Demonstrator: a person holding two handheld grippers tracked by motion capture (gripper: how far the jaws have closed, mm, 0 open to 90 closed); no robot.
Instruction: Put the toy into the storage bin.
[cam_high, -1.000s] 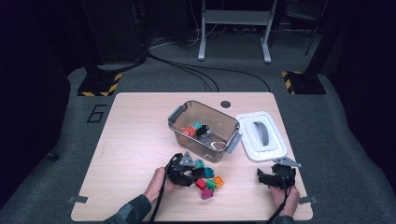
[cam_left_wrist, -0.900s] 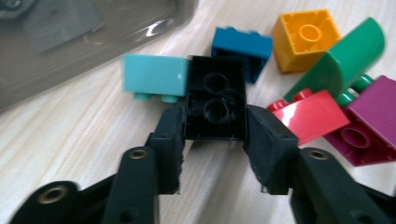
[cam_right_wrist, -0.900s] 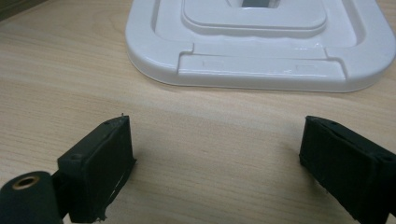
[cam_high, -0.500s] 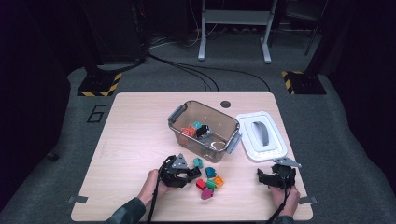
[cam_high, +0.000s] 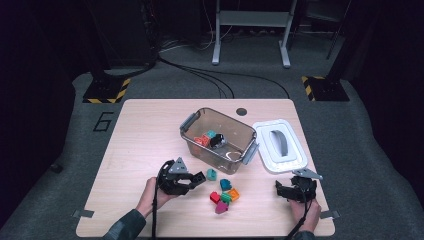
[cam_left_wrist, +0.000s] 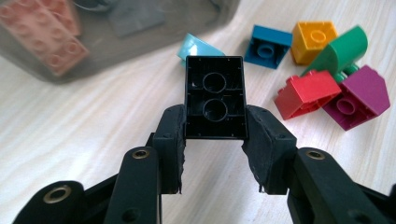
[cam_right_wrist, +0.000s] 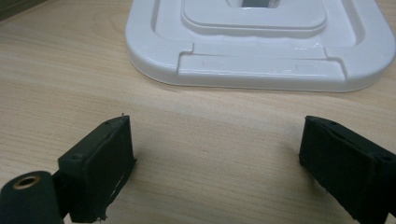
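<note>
My left gripper (cam_left_wrist: 215, 126) is shut on a black two-stud brick (cam_left_wrist: 215, 98), which it holds underside up just above the table; its jaws have just been closing on it. In the high view that gripper (cam_high: 199, 178) sits left of a small pile of loose bricks: red (cam_left_wrist: 306, 91), purple (cam_left_wrist: 357, 95), green (cam_left_wrist: 343, 51), orange (cam_left_wrist: 314, 37), blue (cam_left_wrist: 267, 41) and pale teal (cam_left_wrist: 198, 46). My right gripper (cam_right_wrist: 215, 158) rests open on the table, nothing between its pads, just short of the white lid (cam_right_wrist: 257, 46).
A clear plastic bin (cam_high: 235, 161) with grey handles stands mid-table and holds several bricks. The white lid (cam_high: 277, 145) lies to its right, in front of my right gripper (cam_high: 281, 189). The table edge runs close behind both hands.
My left gripper has drawn back leftward from the brick pile and risen a little, carrying the black brick. The right gripper has stayed put.
</note>
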